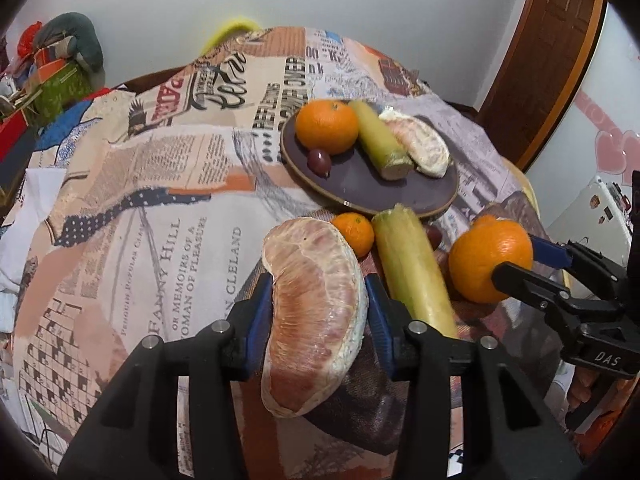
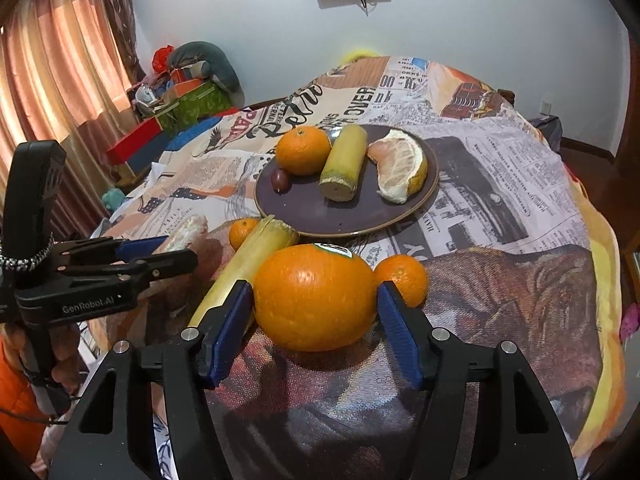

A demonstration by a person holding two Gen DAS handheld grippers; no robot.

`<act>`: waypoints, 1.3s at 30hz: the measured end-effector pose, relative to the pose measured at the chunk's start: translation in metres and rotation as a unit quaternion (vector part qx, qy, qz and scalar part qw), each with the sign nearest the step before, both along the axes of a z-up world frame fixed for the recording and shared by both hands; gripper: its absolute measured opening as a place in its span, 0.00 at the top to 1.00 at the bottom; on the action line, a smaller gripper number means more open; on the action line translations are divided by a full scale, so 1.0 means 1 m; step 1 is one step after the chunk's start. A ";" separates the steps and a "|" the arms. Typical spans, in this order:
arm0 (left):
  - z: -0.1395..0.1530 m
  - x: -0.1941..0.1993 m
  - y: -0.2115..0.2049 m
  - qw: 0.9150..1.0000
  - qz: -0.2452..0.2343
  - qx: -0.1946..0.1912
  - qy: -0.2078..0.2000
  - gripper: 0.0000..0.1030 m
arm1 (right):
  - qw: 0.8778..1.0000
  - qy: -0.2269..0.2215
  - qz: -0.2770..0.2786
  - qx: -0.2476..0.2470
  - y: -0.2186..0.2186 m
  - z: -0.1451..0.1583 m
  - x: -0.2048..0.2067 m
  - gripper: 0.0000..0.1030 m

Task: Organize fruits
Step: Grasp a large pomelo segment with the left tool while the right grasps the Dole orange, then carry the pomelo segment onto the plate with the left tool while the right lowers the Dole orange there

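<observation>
The left gripper (image 1: 318, 300) clamped a pomelo wedge (image 1: 314, 316), long axis pointing away toward the plate (image 1: 360, 188). The right gripper (image 2: 316, 300) seemed closed on a big orange (image 2: 316, 298), though contact looked uncertain. A sugarcane piece (image 2: 244, 268) lay between them, a small tangerine (image 2: 402, 280) just beside.

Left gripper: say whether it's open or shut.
Shut on the pomelo segment: both blue pads of the left gripper press its sides.
</observation>
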State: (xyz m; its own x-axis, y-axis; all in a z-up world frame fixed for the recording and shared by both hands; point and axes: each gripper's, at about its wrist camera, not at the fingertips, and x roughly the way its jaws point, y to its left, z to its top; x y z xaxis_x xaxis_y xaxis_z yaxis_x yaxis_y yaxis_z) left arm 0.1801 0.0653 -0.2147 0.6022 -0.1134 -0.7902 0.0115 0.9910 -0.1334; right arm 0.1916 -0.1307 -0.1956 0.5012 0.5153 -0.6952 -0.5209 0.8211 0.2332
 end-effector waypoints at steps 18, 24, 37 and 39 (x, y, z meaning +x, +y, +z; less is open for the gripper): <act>0.017 0.002 -0.011 1.000 -0.010 -0.014 -0.023 0.57 | 1.000 -0.010 0.015 -0.025 -0.001 0.001 -0.010 0.41; 0.017 0.001 -0.006 1.000 -0.005 -0.017 -0.022 0.57 | 0.999 -0.013 0.008 -0.043 0.004 -0.004 -0.008 0.37; 0.021 0.002 -0.006 0.999 -0.004 -0.020 -0.026 0.57 | 0.999 -0.011 0.004 -0.042 0.002 -0.005 -0.005 0.38; 0.025 0.003 -0.007 0.999 -0.004 -0.020 -0.030 0.57 | 1.000 0.000 0.006 -0.026 -0.002 -0.003 -0.002 0.38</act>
